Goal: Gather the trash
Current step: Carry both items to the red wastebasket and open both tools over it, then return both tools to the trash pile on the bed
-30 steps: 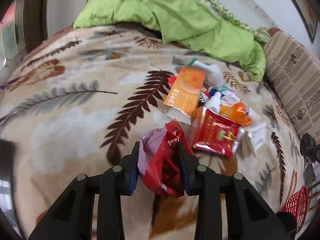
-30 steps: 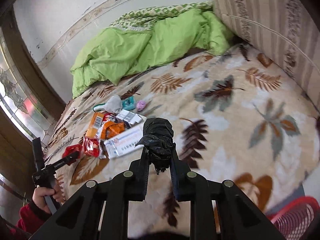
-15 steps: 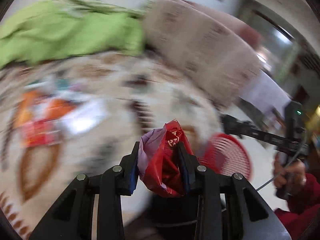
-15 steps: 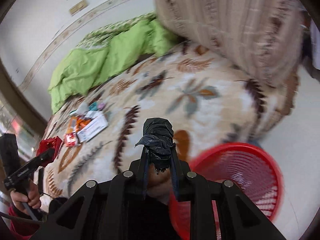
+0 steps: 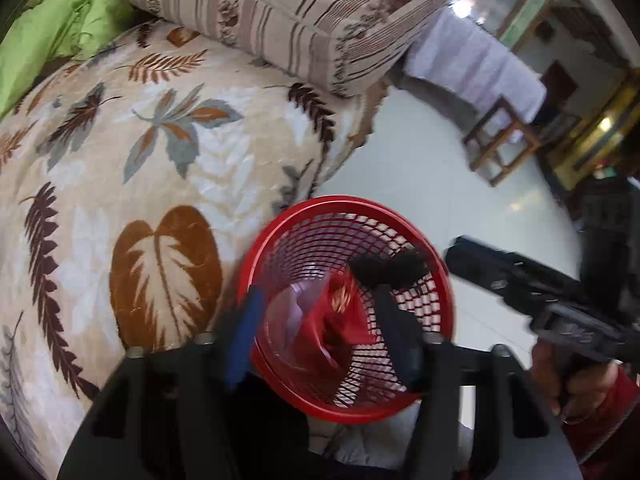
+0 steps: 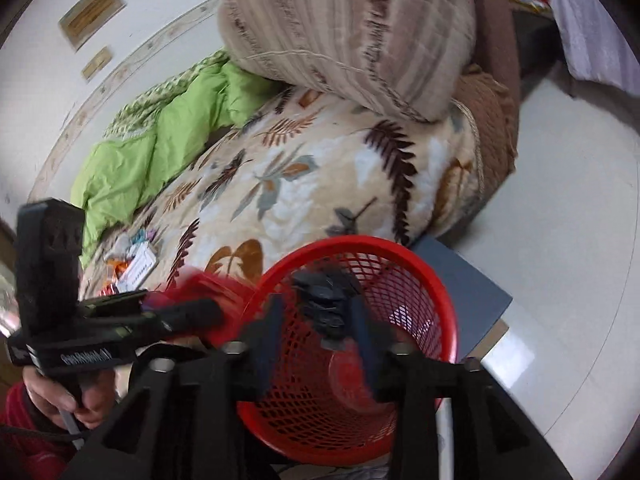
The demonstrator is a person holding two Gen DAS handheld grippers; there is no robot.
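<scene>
left wrist view: the left gripper (image 5: 320, 320) is poised over a red mesh basket (image 5: 436, 384) standing on the pale floor (image 5: 420, 160) just beside the bed. its jaws are apart and opening; a crumpled red and lilac wrapper (image 5: 320, 320) lies between them, motion-blurred, over the basket's mouth, and no pad can be seen pressing on it. a black crumpled bag (image 5: 386, 268) shows near the basket's far rim, ahead of the right gripper (image 5: 456, 256), which enters from the right edge, carried by a hand (image 5: 580, 384) in a red sleeve.

right wrist view: the right gripper (image 6: 320, 316) is likewise over the basket (image 6: 400, 256). its jaws are parting, with the black bag (image 6: 326, 300) between them above the basket's opening; whether the pads touch the bag cannot be told for blur. the left gripper (image 6: 200, 308) reaches in from the left, with the red wrapper (image 6: 216, 284) smeared at its tip beside the basket rim.

surroundings: a leaf-patterned blanket (image 6: 320, 184) covers the bed, with a green quilt (image 6: 160, 140) at its far end and a striped brown pillow (image 5: 280, 12) on top. the remaining trash (image 6: 134, 266), a cluster of packets, lies on the blanket well apart from the basket. a grey flat board (image 6: 468, 280) lies on the floor behind the basket, and a wooden stool (image 5: 500, 140) stands farther across the room.
</scene>
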